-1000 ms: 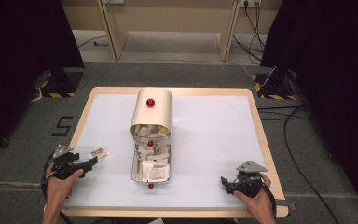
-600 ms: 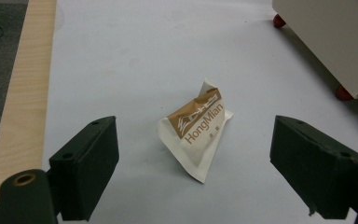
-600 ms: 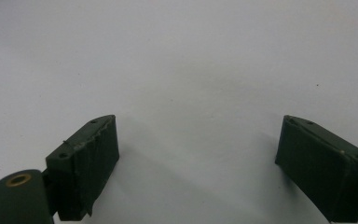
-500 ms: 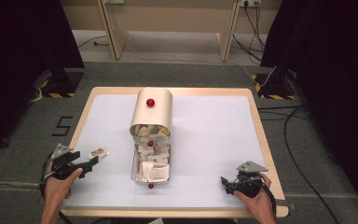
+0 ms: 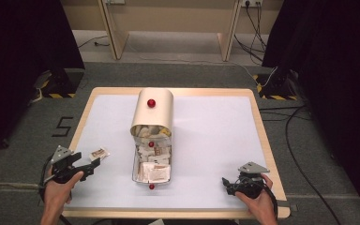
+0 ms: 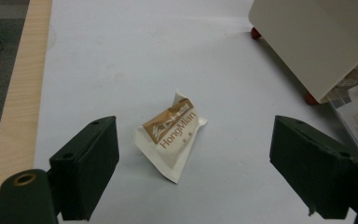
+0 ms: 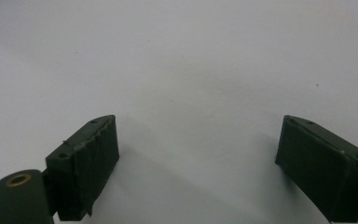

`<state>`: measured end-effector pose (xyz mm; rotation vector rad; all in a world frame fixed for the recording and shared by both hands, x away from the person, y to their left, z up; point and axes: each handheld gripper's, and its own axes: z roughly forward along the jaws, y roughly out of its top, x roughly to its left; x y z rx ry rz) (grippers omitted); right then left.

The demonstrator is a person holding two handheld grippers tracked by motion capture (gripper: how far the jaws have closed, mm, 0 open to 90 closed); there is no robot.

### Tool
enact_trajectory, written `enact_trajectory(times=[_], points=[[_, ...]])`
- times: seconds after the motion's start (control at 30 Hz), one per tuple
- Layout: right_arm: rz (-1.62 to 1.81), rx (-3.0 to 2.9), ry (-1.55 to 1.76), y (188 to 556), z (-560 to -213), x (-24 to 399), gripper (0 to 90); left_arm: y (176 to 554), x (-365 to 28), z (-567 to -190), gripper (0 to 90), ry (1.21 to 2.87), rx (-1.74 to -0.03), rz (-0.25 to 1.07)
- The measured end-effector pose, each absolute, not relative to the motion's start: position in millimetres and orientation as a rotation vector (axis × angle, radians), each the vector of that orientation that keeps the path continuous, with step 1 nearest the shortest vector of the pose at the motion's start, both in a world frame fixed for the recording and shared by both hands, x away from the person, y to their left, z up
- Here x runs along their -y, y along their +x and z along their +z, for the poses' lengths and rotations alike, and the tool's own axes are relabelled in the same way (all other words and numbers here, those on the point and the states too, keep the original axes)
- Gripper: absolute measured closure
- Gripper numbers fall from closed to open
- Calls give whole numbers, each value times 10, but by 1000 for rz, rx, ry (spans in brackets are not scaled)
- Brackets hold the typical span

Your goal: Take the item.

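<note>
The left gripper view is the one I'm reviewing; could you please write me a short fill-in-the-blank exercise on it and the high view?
1. The word printed on the packet is ____.
2. The left gripper has its jaws ____, with the packet lying between them on the table.
3. The knob on the rolled-back lid of the box is coloured ____.

Missing words: HongMian; open; red

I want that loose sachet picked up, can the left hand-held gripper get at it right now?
Probably yes: the left hand-held gripper is open, and the sachet lies flat between its jaws with nothing over it.
</note>
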<state>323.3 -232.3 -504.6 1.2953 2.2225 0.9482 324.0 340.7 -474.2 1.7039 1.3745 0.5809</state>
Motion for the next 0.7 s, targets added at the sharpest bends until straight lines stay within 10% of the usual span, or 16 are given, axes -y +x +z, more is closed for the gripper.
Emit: enact_trajectory(times=[0.7], points=[[950, -2221, 1293, 3233, -5048, 2324, 130, 2851, -3170, -4720, 153, 1734, -1288, 610]])
